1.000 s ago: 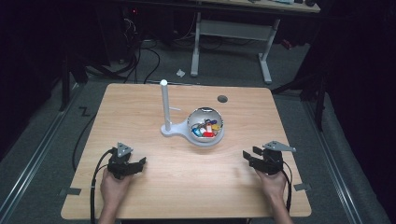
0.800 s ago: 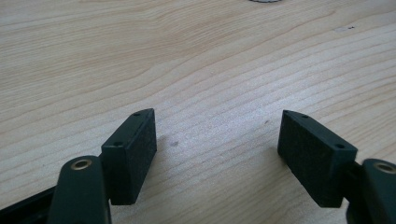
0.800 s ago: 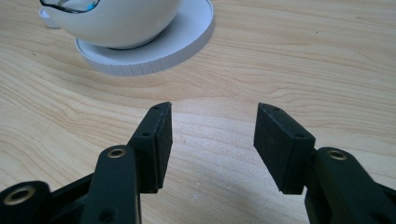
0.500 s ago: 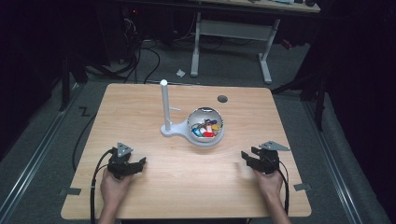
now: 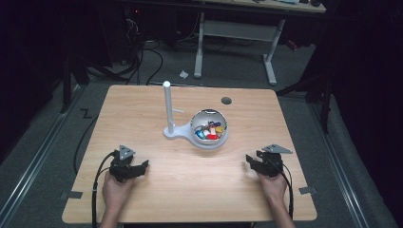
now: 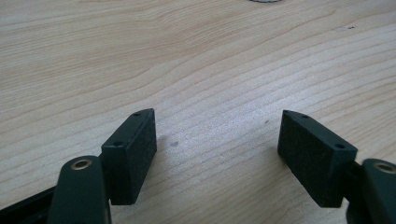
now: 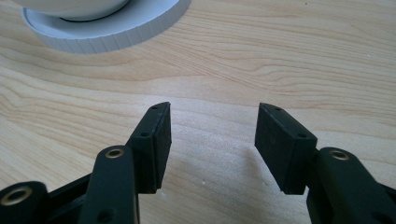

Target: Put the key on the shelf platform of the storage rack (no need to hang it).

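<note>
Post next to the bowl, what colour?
White. The post stands on a white base joined to the bowl; clearest in the high view.

The high view looks down and forward over the whole table [image 5: 190, 190]. Each gripper view skims close along the wood between its jaws; the right one's shares the bowl [image 7: 93, 28] ahead.

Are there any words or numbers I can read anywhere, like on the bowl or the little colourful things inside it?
No text can be read anywhere.
Small colourful things in the white bowl: too small and blurred to tell if they carry any writing.
White post, wooden table, left gripper, right gripper: no words, numbers or signs show on them.
</note>
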The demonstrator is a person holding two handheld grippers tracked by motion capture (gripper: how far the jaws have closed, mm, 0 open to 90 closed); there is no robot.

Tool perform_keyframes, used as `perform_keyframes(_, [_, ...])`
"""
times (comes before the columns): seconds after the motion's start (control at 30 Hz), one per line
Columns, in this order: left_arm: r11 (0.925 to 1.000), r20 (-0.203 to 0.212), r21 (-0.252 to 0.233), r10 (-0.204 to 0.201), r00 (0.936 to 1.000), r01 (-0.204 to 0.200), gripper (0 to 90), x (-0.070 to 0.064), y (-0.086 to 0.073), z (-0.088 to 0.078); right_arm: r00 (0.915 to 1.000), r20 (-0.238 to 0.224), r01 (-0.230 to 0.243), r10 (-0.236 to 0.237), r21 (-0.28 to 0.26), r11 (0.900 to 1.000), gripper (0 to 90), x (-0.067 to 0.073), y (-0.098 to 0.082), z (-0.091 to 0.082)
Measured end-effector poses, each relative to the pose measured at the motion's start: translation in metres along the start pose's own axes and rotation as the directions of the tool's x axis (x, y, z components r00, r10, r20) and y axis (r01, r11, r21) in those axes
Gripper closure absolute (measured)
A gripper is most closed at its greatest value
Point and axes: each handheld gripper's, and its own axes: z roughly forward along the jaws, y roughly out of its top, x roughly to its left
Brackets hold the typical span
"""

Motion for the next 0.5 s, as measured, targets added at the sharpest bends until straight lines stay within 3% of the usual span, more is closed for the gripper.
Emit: perform_keyframes(0.5, [1.0, 0.0, 0.0, 0.001, 1.0, -0.001, 28.4, 0.0, 0.0, 0.0, 0.9998, 0.02, 0.006, -0.006, 0.017, 1.0, 44.4, -0.0009, -0.0024, 0.0086])
